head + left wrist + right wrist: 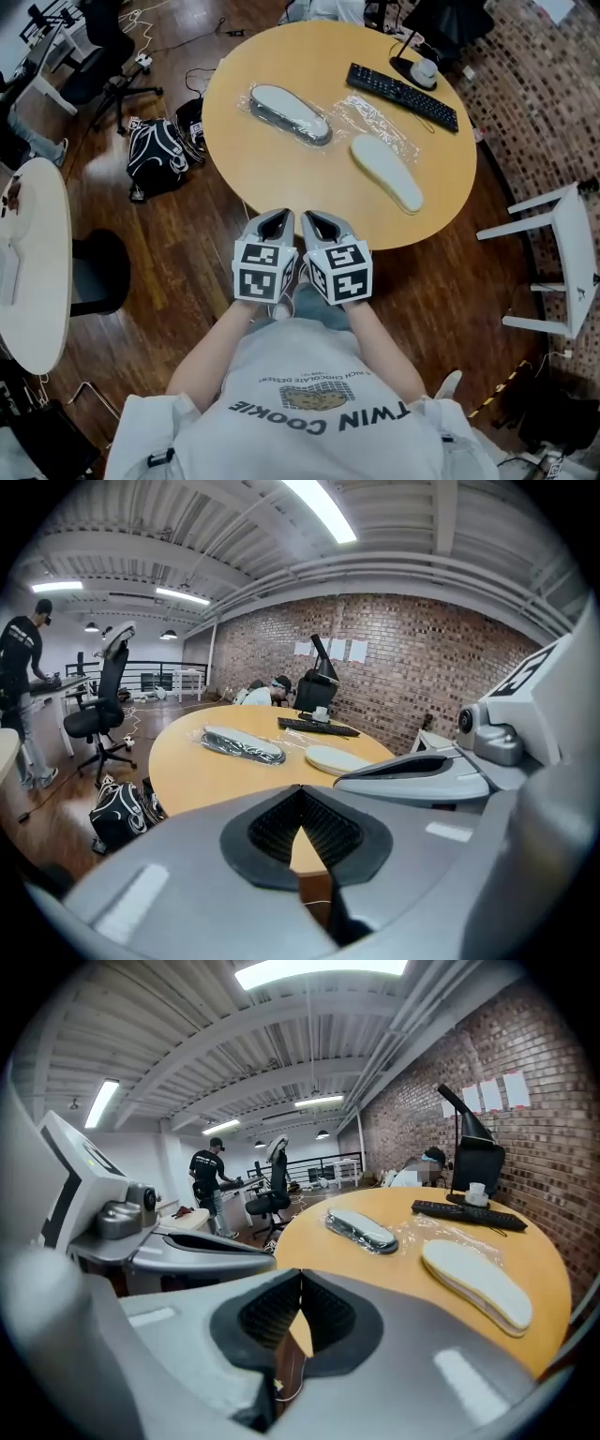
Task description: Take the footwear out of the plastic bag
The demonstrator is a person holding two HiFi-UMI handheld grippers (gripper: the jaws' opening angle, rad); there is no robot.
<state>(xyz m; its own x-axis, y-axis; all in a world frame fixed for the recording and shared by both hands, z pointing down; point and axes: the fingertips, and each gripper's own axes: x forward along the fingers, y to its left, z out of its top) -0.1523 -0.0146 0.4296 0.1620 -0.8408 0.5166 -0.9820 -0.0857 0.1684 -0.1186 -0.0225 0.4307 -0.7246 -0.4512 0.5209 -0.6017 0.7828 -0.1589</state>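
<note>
Footwear sits in two places on the round counter [281, 183]. A grey piece [291, 114] lies toward the far left, wrapped in its clear plastic bag. A pale piece [386, 172] lies bare to the right of it. Between the two, a loose sheet of crumpled clear plastic [370, 114] lies flat and looks empty, so the pale piece is probably already out. A black keyboard [401, 96] lies beyond the plastic near the far rim.

Both tools hang at the near edge of the counter, well apart from the footwear. The left claw [273, 223] and the right claw [322, 225] are side by side, nearly touching. Each gripper view shows its pads pressed together with nothing between them.

The step in hand seems to be the approach to the second piece, the bagged grey one. The next move calls for both claws to open and reach across the counter. One would pinch the film to hold the bag down, while the other draws the grey piece out through the mouth. Which end of the bag is open cannot be told from here, so that needs finding first. The thin film may also slide on the smooth wood.
</note>
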